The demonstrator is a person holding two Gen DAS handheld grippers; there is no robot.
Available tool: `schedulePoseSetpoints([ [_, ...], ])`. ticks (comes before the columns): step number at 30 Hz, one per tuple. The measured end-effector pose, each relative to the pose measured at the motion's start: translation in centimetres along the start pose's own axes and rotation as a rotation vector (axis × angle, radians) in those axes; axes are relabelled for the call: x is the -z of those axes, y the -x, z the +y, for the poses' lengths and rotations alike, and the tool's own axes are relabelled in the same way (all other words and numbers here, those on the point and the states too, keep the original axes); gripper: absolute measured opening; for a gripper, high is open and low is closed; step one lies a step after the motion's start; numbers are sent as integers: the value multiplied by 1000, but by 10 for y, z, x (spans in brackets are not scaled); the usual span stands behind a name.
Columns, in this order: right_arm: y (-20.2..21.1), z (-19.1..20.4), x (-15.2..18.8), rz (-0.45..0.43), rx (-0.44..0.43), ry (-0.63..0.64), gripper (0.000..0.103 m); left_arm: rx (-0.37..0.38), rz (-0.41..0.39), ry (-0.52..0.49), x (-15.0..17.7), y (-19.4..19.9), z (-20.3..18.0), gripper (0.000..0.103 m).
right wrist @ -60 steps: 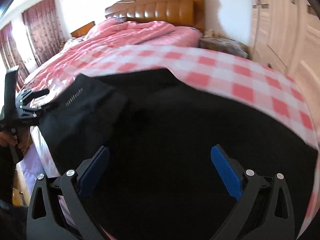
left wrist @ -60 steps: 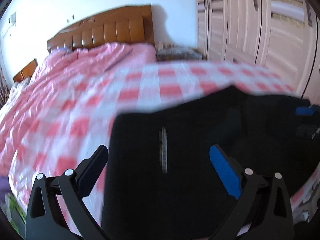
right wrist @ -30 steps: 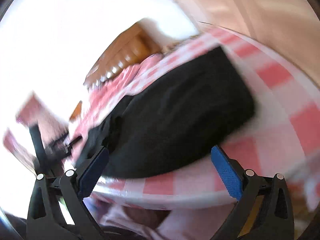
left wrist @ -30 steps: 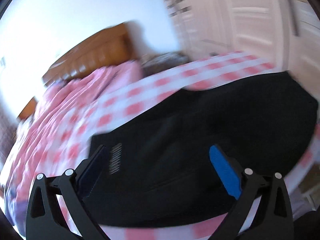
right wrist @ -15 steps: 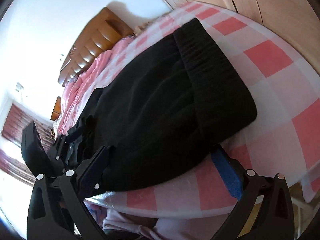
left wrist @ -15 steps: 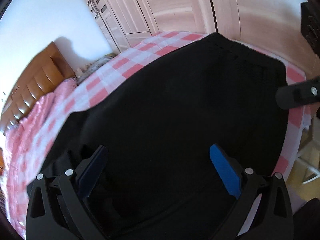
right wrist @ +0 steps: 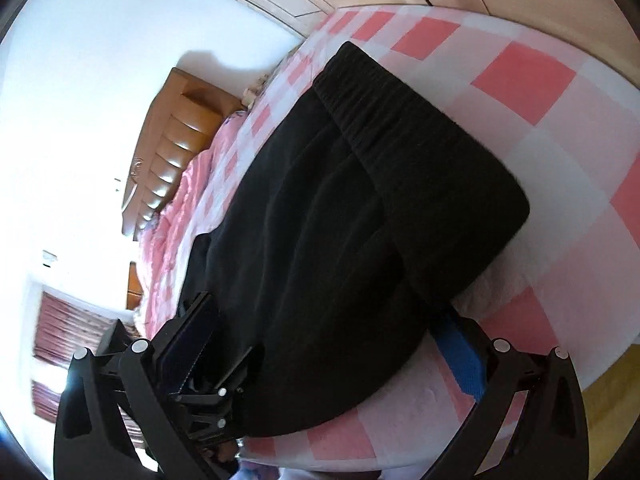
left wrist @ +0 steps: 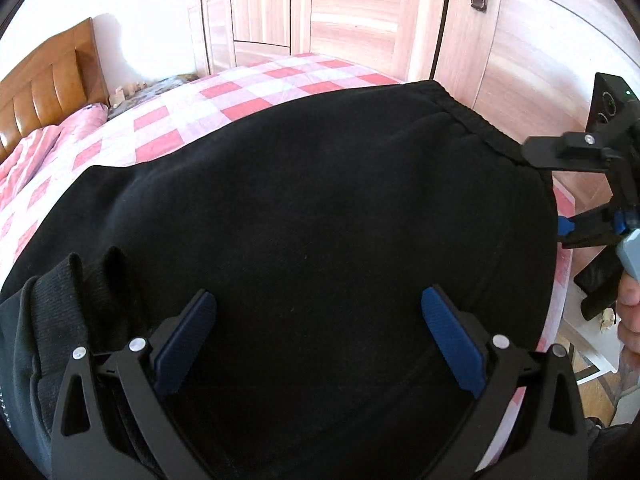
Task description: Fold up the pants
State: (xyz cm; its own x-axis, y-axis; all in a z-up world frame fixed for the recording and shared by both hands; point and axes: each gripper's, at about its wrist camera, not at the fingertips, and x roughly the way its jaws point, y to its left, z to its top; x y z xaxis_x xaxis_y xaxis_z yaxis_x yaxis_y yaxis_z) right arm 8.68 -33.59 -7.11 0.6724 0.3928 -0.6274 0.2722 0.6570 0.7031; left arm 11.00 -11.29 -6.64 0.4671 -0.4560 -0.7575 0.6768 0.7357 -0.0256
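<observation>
Black pants (left wrist: 320,208) lie flat on the checked bed (left wrist: 256,92), long axis running from the cuffs (left wrist: 60,312) beside the left gripper (left wrist: 318,336) to the waistband (right wrist: 408,136) at the bed's edge. The left gripper's jaws stand wide over the leg fabric, holding nothing. The right gripper (right wrist: 332,344), jaws also wide and empty, straddles the waistband end, and so is the nearer for folding that end toward the cuffs.

1. The black pants (left wrist: 320,208) are running off the left wrist frame's lower left edge, hiding their cuffs.
2. The right gripper (right wrist: 320,344) is showing one blue pad (right wrist: 460,360) partly tucked under the fabric, apparently.
3. The bed (right wrist: 560,128) is extending past the frame.
</observation>
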Motion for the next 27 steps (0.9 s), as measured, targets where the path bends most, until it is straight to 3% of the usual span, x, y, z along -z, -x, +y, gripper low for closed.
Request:
schedulePoseSetpoints([
  [4, 1, 5, 14, 41, -7, 65, 98, 1, -3, -3, 0, -1, 0, 102],
  [10, 0, -5, 2, -109, -15, -32, 87, 0, -5, -1, 2, 1, -1, 102],
  [12, 0, -6, 6, -146, 24, -21, 68, 1, 0, -1, 1, 1, -1, 102],
  [13, 0, -10, 9, -164, 38, -24, 43, 0, 5, -1, 0, 2, -1, 102],
  [14, 0, -17, 11, -177, 25, -32, 34, 2, 14, 1, -1, 2, 0, 102],
  [16, 4, -22, 13, -200, -9, -13, 32, 29, 75, 23, -9, 4, 5, 102],
  [18, 5, -18, 15, -221, -4, 30, 31, 58, 131, 59, -23, 8, 11, 101],
  [22, 8, -4, 25, -295, 57, 160, 31, 108, 148, 92, -87, 30, 12, 101],
  [27, 4, 20, 35, -374, 186, 329, 31, 156, 327, -40, -177, 9, -59, 101],
])
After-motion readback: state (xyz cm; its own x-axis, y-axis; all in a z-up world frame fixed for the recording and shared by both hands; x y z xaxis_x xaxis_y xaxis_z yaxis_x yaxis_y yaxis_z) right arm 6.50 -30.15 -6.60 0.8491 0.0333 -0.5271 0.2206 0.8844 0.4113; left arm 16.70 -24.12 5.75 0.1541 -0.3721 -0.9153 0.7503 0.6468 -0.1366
